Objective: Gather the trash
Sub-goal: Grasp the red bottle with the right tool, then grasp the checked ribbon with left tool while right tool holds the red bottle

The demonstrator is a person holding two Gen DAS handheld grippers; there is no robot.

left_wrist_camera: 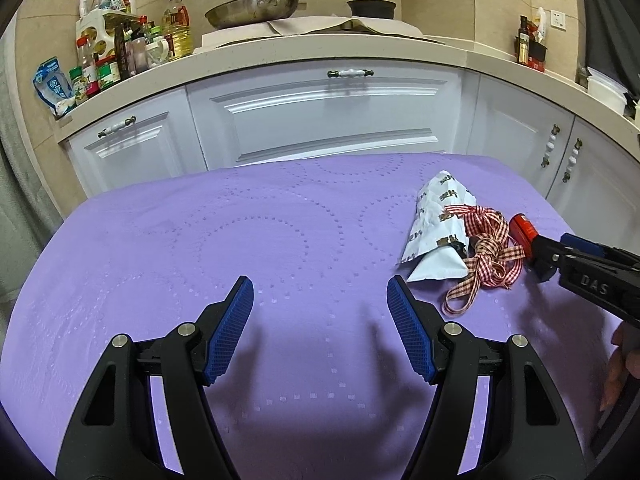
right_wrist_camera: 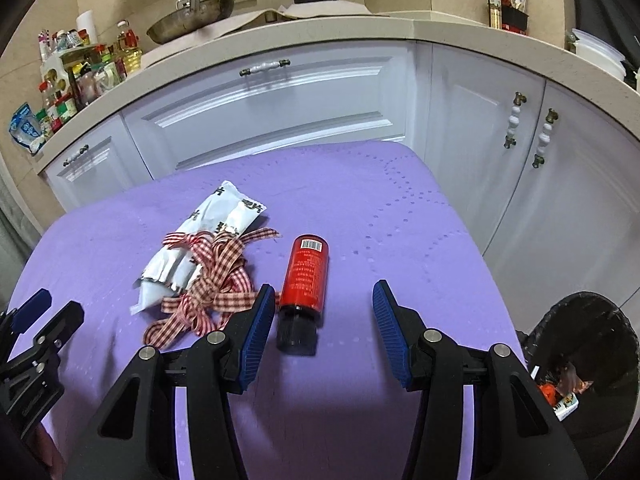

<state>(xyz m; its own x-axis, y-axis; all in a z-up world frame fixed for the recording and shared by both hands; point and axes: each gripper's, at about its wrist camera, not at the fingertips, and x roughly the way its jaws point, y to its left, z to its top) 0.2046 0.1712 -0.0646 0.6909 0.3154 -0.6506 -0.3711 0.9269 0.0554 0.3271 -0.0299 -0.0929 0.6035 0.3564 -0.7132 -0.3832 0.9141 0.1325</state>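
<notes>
Right gripper (right_wrist_camera: 318, 322): your jaws are partly open and hold nothing; the red bottle (right_wrist_camera: 304, 276) lies on its side between them, cap toward you, so you look lined up to pinch it next, but the pads do not touch it
Left gripper (left_wrist_camera: 320, 330): your jaws are wide open and hold nothing, over a bare part of the purple worktop (left_wrist_camera: 200, 240)
Other trash: the white wrapper (right_wrist_camera: 200, 248) lies just beside the bottle, with the checked ribbon (right_wrist_camera: 216, 280) tangled on top of it
Trash bin (right_wrist_camera: 592, 312): it stands off the worktop's right edge, lined with a black bag; some bright scraps sit at the bottom, so I think the bottle should go there
</notes>
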